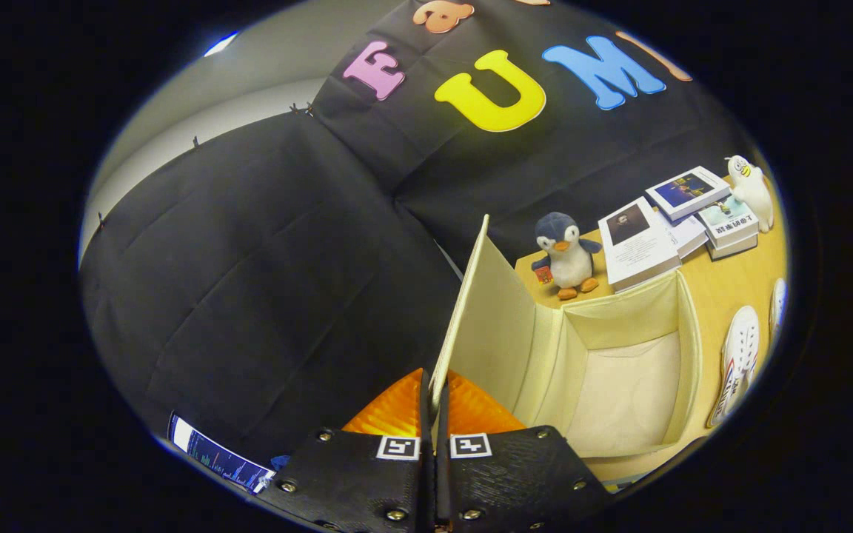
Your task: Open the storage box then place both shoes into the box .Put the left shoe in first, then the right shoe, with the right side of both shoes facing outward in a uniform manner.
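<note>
I have the jaws of my gripper (435, 414) pinched tight on the lid (474, 311) of the storage box (686, 355); both fingers press on its thin lower edge, one on each face. The lid stands up nearly on edge, running away from the fingers toward the black booth wall (263, 281), with its cream inner face turned to the box.

The box sits open on the wooden counter (723, 292), just right of my fingers and ahead of them. Its floor is bare and its four cloth walls stand straight, so the mouth is free all round. Its far wall is close to a stack of books (637, 248) and a plush penguin (567, 255) at the far-left corner. More books (726, 218) and a white figurine (752, 189) lie farther off.

The two white shoes wait on the counter beyond the box's right wall: the nearer shoe (736, 359) lies just beside that wall, soles away from it, and the second shoe (778, 303) shows as a sliver farther right. A narrow strip of counter separates the box from the nearer shoe.
</note>
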`<state>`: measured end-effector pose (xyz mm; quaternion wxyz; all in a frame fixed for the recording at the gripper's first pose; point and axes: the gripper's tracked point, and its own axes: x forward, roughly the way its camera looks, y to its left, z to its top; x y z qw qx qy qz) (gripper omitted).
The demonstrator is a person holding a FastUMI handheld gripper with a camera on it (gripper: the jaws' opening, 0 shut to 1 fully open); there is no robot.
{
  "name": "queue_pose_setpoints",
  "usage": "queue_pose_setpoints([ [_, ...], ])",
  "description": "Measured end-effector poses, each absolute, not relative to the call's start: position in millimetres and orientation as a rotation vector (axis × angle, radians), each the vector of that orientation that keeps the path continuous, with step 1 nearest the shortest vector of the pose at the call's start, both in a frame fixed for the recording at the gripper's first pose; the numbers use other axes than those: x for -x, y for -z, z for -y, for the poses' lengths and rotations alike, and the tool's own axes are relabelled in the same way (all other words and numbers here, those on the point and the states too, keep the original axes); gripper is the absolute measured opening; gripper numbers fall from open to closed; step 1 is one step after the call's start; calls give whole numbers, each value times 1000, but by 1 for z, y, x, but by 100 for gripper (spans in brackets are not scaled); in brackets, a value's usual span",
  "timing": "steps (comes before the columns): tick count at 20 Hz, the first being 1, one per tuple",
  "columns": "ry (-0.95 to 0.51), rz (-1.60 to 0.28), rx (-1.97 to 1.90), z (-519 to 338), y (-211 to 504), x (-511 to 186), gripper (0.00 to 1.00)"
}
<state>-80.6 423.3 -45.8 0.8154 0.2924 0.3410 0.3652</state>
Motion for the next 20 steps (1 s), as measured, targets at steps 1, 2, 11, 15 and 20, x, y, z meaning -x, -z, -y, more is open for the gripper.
queue_pose_setpoints([
  [1, -782, -732, -626, -431, 48, 81, 1],
  [2, -786, -737, -629, -441, 48, 83, 1],
  [11, -809, -658, -345, -461, 67, 90, 99],
  [15, -756, -620, -267, -426, 75, 75, 99],
  [20, -648, -577, -183, -353, 83, 40, 99],
])
